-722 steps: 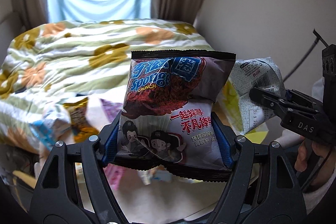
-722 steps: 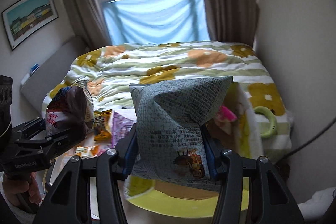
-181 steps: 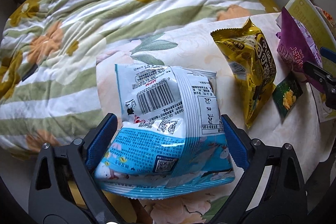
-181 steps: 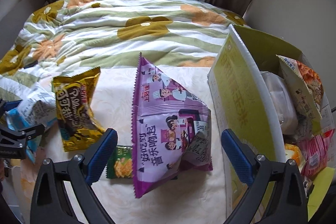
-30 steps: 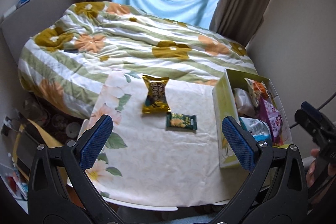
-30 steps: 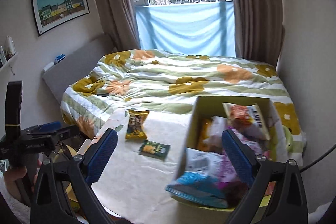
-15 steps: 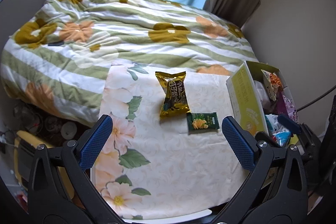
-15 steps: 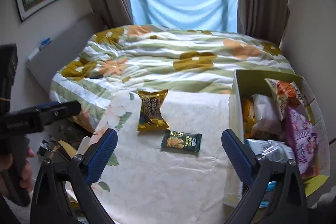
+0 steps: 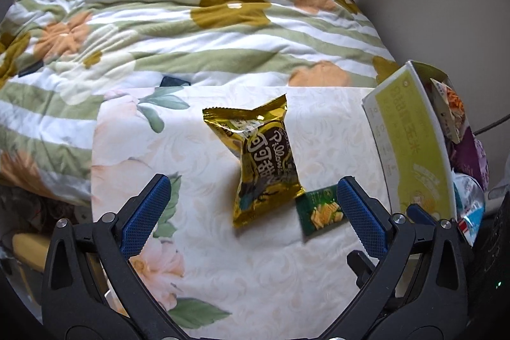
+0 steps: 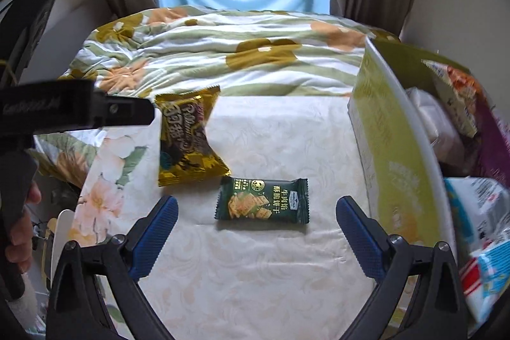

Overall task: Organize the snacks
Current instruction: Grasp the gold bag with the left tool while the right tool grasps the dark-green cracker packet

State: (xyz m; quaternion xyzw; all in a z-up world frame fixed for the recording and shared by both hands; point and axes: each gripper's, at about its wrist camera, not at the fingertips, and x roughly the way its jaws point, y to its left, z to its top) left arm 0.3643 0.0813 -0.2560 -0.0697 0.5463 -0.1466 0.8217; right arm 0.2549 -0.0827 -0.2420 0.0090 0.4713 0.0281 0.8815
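Two snacks are lying on the flowered tablecloth (image 9: pixel 242 279): a gold snack bag (image 9: pixel 263 163) and, just beside its near corner, a small green cracker packet (image 9: pixel 320 214). The left gripper (image 9: pixel 253 214) is hovering above the cloth with its blue-padded fingers (image 9: pixel 145 214) spread wide and nothing between them, the gold bag sitting in the gap ahead. The right gripper (image 10: pixel 256 236) is likewise gaping and empty, with the cracker packet lying flat just ahead between its fingers. The right wrist view is showing the packet whole, its printed face readable, while the left view is catching only part of it, the rest cut off by that claw's right finger. The yellow-green box (image 10: pixel 395 155) is standing at the cloth's right edge, holding several packets; the right view is looking into it and showing a white bag, an orange-printed one and a blue-and-white one, where the left view is mostly showing its outer wall. Only the right view is showing the person's hand (image 10: pixel 19 228) gripping the left tool's handle. A striped floral quilt (image 9: pixel 178 21) is lying beyond the cloth.
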